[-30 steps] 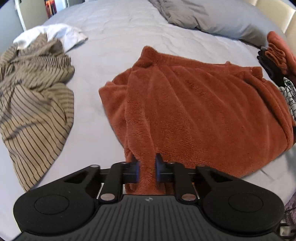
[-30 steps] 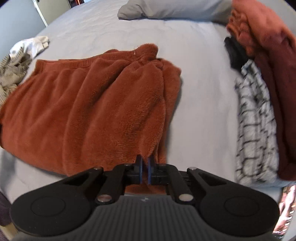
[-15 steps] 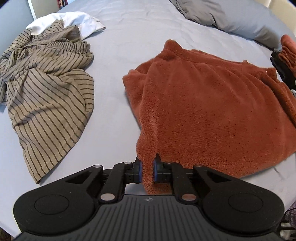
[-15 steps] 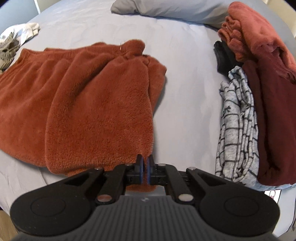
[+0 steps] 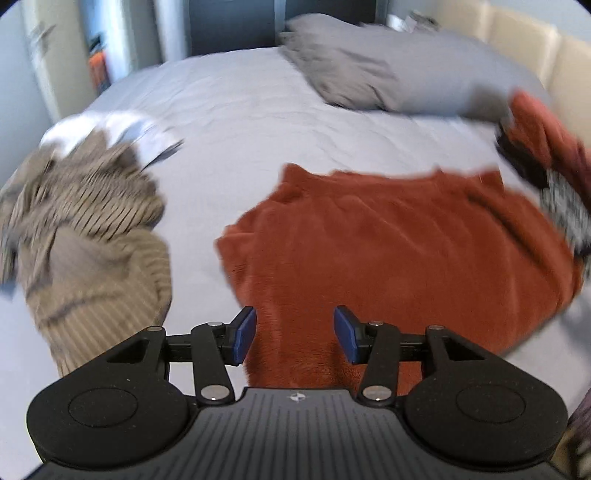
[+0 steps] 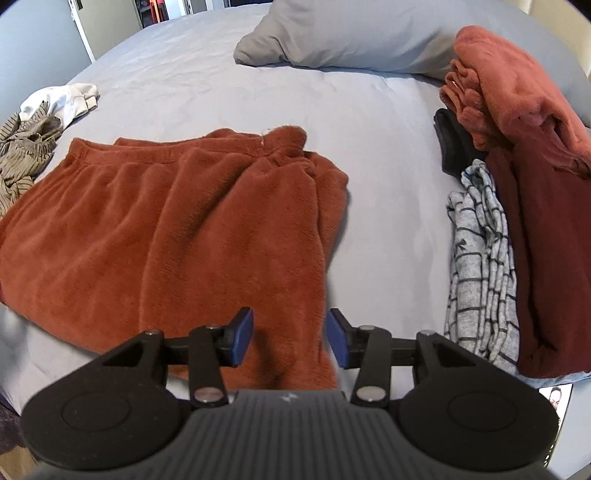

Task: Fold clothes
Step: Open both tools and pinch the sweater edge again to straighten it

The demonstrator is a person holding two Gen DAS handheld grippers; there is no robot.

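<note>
Both grippers, clamped on the rust fleece pants (image 6: 184, 229) before, are opening now; hem lies loose between the jaws. Left gripper (image 5: 294, 334), right gripper (image 6: 290, 336): fingers apart. Soft, floppy pile; grab at the hem corners.

A home bedroom is shown: a bed (image 6: 369, 122) with a grey pillow (image 6: 354, 33) at top, strewn with clothes (image 6: 524, 206).

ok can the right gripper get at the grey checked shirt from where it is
Probably yes. The right gripper is opening over the rust fleece, gripping nothing, and bare sheet lies between it and the grey checked shirt. A maroon garment overlaps its far side.
</note>
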